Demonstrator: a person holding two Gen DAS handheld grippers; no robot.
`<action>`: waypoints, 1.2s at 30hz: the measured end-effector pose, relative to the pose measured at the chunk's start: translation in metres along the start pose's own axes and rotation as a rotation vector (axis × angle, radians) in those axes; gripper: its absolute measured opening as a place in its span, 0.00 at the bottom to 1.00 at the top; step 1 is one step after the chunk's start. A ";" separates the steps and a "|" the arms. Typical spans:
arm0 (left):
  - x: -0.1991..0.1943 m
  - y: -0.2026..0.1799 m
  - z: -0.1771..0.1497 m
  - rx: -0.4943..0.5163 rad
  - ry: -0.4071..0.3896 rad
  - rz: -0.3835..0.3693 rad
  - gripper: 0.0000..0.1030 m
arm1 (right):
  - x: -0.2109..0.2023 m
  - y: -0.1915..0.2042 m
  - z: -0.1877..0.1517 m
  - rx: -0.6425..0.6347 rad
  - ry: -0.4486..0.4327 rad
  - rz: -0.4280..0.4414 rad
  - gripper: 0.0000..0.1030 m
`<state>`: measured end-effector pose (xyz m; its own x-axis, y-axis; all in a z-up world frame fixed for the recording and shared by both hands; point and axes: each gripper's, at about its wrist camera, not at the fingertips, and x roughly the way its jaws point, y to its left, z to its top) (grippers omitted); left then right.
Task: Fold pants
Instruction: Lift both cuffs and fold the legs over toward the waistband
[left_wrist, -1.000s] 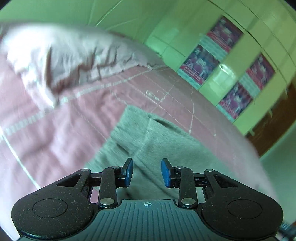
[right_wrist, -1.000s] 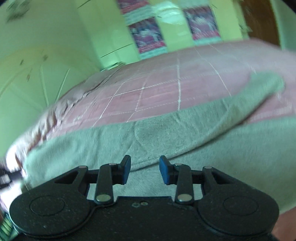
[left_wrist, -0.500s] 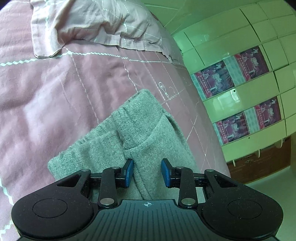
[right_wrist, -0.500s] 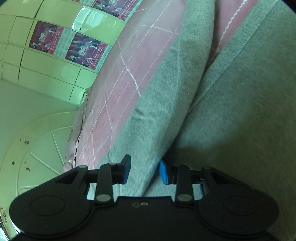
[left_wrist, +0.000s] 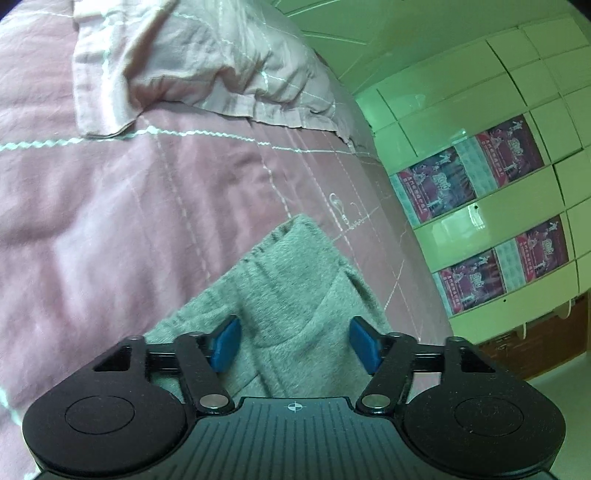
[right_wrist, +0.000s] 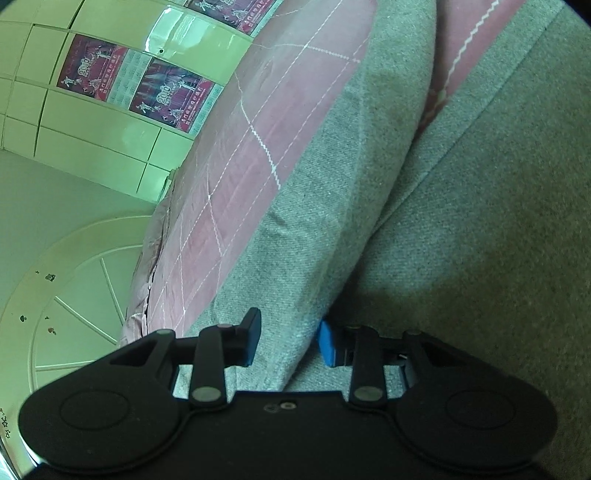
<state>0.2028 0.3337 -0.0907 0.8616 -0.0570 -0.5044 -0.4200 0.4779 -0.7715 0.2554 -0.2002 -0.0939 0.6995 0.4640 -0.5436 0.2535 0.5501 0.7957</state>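
The grey pants (left_wrist: 295, 295) lie on a bed covered with a pink quilt (left_wrist: 110, 221) that has white stitched lines. In the left wrist view one end of the pants is seen, with a straight hem edge and a fold running along the cloth, and it reaches toward the far side of the bed. A pale pink pillow (left_wrist: 207, 62) lies beyond it, well apart from the pants, near the head of the bed.

The left tongs (left_wrist: 294, 345) are spread wide, with the blue pads (left_wrist: 224, 345) standing on both sides over the grey cloth. They grasp nothing; the cloth lies flat below and between them.

In the right wrist view the pants (right_wrist: 461, 240) fill most of the picture. One raised ridge of grey cloth (right_wrist: 332, 206) runs away from the camera, and a strip of the pink quilt (right_wrist: 454, 59) shows between it and the wider grey part on the right. The right tongs (right_wrist: 290, 341) are also parted, and the ridge of cloth passes between the two pads. The right blue pad (right_wrist: 327, 343) touches the side of this ridge, but I cannot tell if the left pad touches it.

Green wall tiles (left_wrist: 461, 103) with dark red posters (left_wrist: 469, 173) are behind the bed
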 end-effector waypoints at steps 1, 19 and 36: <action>0.001 -0.004 0.002 0.026 0.005 0.014 0.62 | 0.002 0.001 0.003 0.000 0.000 -0.006 0.19; -0.055 0.035 -0.016 0.180 0.141 -0.004 0.24 | -0.075 -0.028 -0.036 -0.183 0.086 -0.058 0.00; -0.079 0.025 -0.009 0.228 0.072 -0.019 0.24 | -0.092 -0.018 -0.044 -0.213 0.053 -0.027 0.00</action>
<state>0.1218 0.3423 -0.0731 0.8428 -0.1263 -0.5232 -0.3217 0.6611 -0.6778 0.1571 -0.2219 -0.0704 0.6569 0.4795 -0.5819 0.1210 0.6946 0.7091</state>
